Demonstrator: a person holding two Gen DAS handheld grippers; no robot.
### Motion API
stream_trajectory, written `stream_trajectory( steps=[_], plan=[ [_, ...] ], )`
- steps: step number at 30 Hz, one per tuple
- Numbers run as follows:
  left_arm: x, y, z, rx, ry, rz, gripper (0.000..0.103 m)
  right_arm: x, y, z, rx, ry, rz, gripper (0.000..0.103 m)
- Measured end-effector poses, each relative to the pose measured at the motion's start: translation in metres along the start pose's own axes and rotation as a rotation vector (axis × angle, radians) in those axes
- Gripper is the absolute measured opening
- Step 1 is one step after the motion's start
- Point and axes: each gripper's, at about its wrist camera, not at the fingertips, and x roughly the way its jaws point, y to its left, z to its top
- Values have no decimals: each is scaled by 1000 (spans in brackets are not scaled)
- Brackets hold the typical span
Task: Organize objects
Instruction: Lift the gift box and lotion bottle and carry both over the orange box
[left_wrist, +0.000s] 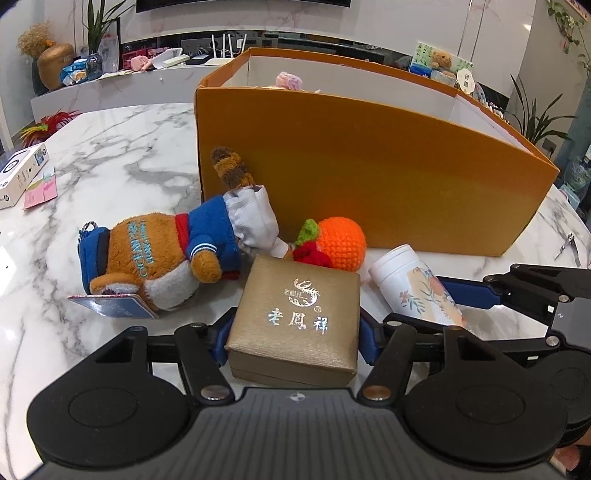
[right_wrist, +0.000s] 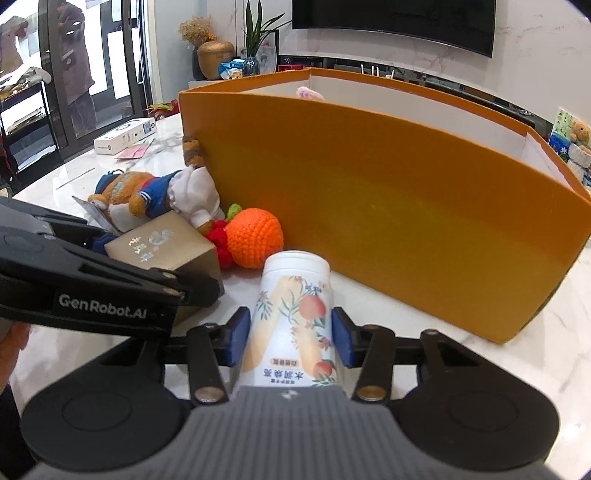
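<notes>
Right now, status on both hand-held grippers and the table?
Left hand-held gripper shut on gold gift box. Right hand-held gripper shut on white floral bottle. Plush fox and crocheted orange lie against orange cardboard box.

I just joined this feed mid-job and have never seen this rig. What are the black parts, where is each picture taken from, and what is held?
There is no robot: a person carries two tools. Each picture comes from a camera on one tool, looking along its fingers. The left hand-held gripper is shut on a gold gift box. The right hand-held gripper is shut on a white floral bottle. On the marble table lie a plush toy and a crocheted orange, in front of an open orange box.
</notes>
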Motion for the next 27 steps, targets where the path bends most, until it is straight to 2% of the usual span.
stream_trajectory(
  steps=[12, 22, 27],
  plan=[
    [-20, 5, -1, -22, 22, -8, 70, -24, -13, -10, 16, 20, -55, 49],
    [-51, -5, -16, 44, 26, -18, 70, -80, -8, -3, 46, -49, -61, 49],
    [-78, -12, -6, 62, -52, -43, 70, -118, -10, 9, 70, -138, -68, 49]
  ],
)
